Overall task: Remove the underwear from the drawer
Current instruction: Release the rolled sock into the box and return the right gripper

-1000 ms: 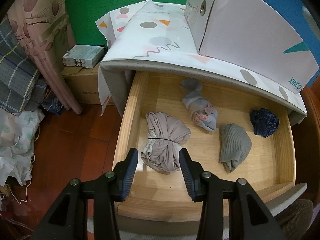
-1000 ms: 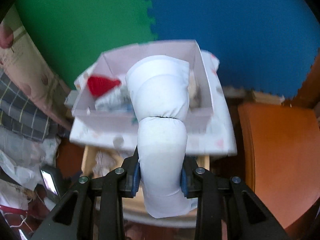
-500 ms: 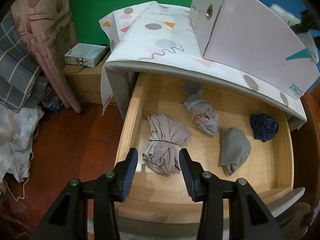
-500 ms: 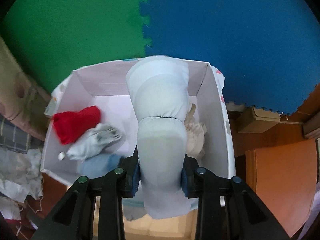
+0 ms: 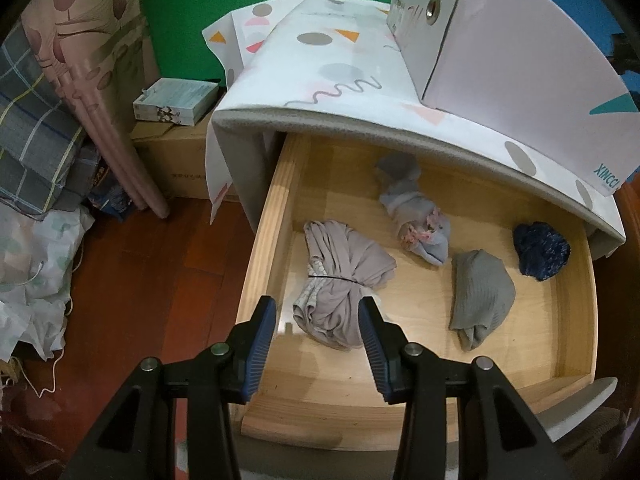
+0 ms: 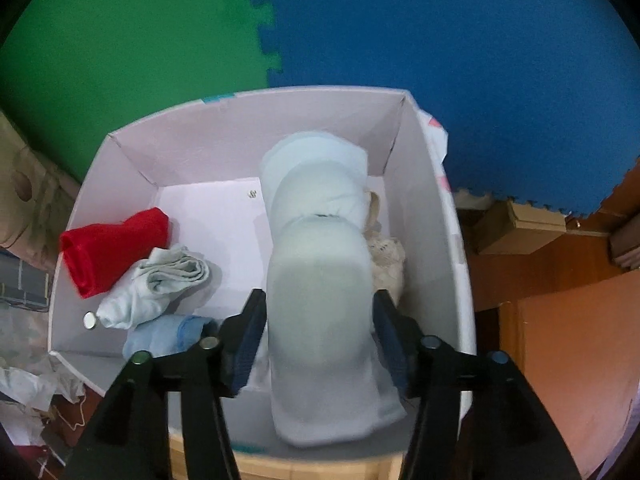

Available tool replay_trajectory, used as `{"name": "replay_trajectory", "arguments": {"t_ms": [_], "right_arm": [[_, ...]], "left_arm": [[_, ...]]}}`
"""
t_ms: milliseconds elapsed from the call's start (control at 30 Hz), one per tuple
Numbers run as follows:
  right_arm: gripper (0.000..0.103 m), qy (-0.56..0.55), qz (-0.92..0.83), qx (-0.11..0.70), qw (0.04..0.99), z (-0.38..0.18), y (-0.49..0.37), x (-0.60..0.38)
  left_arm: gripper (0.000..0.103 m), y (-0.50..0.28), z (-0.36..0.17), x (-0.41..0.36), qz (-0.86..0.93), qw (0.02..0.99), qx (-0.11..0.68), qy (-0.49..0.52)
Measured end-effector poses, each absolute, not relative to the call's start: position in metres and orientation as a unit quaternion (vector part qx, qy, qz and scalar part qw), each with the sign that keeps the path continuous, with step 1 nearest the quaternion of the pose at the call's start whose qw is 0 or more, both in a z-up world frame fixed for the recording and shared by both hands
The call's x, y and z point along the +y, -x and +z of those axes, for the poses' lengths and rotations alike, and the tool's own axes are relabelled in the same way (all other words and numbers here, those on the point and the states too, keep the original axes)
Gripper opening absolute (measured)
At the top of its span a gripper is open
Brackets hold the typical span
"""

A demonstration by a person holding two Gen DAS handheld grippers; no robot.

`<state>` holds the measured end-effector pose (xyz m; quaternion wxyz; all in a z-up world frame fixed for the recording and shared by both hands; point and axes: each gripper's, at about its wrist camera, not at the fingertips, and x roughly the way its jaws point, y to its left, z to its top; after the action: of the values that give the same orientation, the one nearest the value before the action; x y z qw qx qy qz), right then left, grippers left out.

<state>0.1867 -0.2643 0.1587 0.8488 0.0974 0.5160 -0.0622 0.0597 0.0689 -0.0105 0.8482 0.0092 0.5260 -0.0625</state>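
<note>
Currently: right gripper (image 6: 318, 344), jaws just opening, releases white roll (image 6: 320, 300) over box (image 6: 424, 184); left gripper (image 5: 318, 338) open, empty, above drawer (image 5: 276, 216); four bundles remain, mauve bundle (image 5: 344, 276) nearest.

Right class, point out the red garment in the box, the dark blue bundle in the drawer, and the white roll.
red garment (image 6: 116, 250), right wrist view, its middle.
dark blue bundle (image 5: 542, 250), left wrist view, its centre.
white roll (image 6: 320, 300), right wrist view, lower half.

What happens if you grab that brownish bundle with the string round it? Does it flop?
The taupe bundle is probably soft and floppy: wrinkled cloth, loose ends spilling out. The thin band round its middle should keep it together. It looks light, unlikely to roll.
</note>
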Motion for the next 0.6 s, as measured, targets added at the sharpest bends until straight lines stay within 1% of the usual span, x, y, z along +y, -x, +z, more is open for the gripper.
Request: {"name": "replay_trajectory", "arguments": {"t_ms": [100, 300, 467, 600], "right_arm": [[0.061, -0.095, -0.049, 0.510, 0.854, 0.172, -0.165, -0.261], [0.062, -0.092, -0.022, 0.507, 0.857, 0.181, -0.109, -0.245], [0.063, -0.087, 0.000, 0.524, 0.847, 0.157, -0.065, -0.225], [0.063, -0.089, 0.016, 0.553, 0.828, 0.117, -0.046, -0.206]], "left_arm": [[0.044, -0.061, -0.014, 0.069, -0.059, 0.844, 0.533, -0.014], [0.044, -0.060, -0.017, 0.064, -0.058, 0.840, 0.538, -0.030], [0.044, -0.060, -0.019, 0.066, -0.055, 0.836, 0.546, -0.025], [0.044, -0.059, -0.017, 0.065, -0.055, 0.839, 0.541, -0.031]]}}
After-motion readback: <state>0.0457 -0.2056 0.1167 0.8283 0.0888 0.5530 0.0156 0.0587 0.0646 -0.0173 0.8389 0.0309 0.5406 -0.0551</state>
